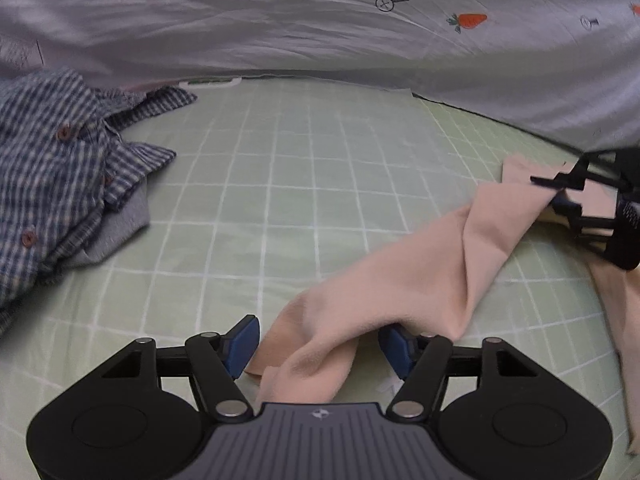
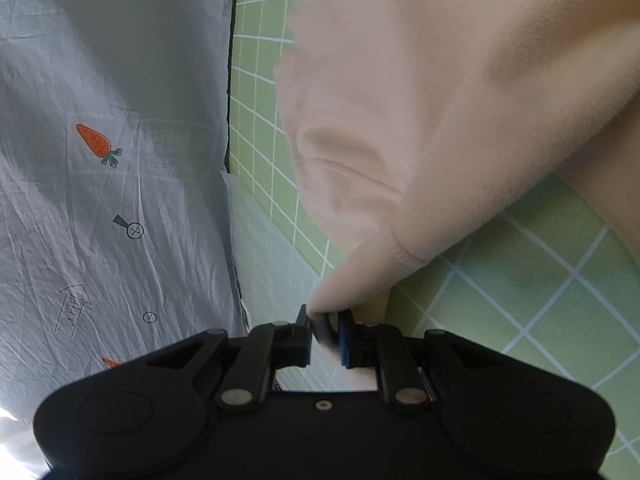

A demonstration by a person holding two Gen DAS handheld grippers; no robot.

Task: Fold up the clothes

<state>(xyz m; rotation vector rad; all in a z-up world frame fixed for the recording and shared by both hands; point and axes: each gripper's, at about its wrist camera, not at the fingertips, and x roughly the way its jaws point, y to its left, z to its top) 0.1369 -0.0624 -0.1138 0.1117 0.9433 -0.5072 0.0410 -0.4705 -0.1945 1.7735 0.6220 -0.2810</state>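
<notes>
Both tongs (image 1: 318, 344) (image 2: 325, 338) flank peach garment (image 1: 420, 276).

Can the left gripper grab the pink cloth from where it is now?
Probably yes. The left gripper is open, and a twisted end of the pink cloth already lies between its blue pads, with nothing in the way.
</notes>
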